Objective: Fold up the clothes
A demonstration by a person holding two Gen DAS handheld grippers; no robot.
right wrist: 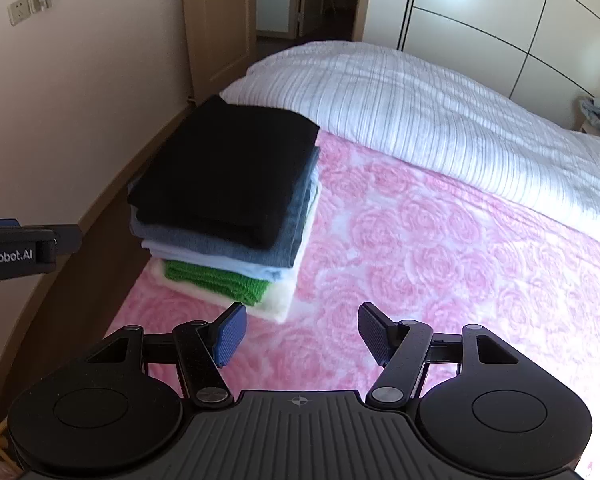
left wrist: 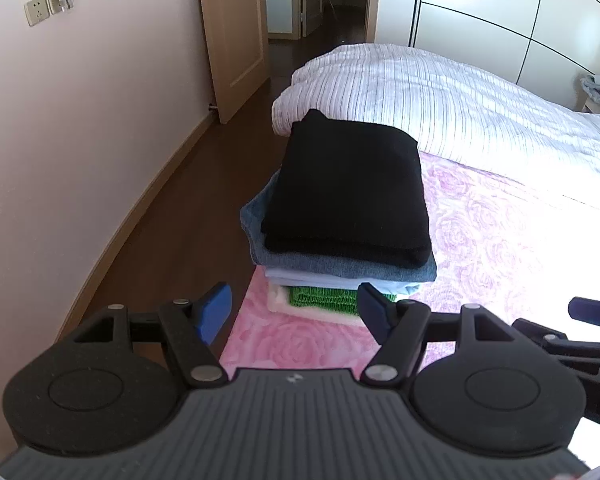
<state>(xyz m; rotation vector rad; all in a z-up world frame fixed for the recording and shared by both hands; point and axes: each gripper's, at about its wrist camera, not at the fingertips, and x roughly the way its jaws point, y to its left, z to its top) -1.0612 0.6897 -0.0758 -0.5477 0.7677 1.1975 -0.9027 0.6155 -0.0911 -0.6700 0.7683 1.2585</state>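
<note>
Folded stack done on bed corner, both grippers empty.

Stack of clothes (right wrist: 228,208) centre-left of frame on pink rose bedspread (right wrist: 440,260), near the bed's edge: black garment (right wrist: 224,172) on top, then grey-blue denim (right wrist: 220,242), pale blue, green knit (right wrist: 216,280), cream at the base. White striped duvet (right wrist: 420,112) bunched behind. Left gripper (left wrist: 294,310) and right gripper (right wrist: 302,334) hover low in frame, jaws spread, holding nothing. Probably soft, light, limp fabric; layers likely to slide if nudged. Best taken from below, at both sides of the cream base.

one stack (right wrist: 228,216) of five folded garments, one striped duvet (right wrist: 420,120), two grippers, one door (left wrist: 236,40).
</note>
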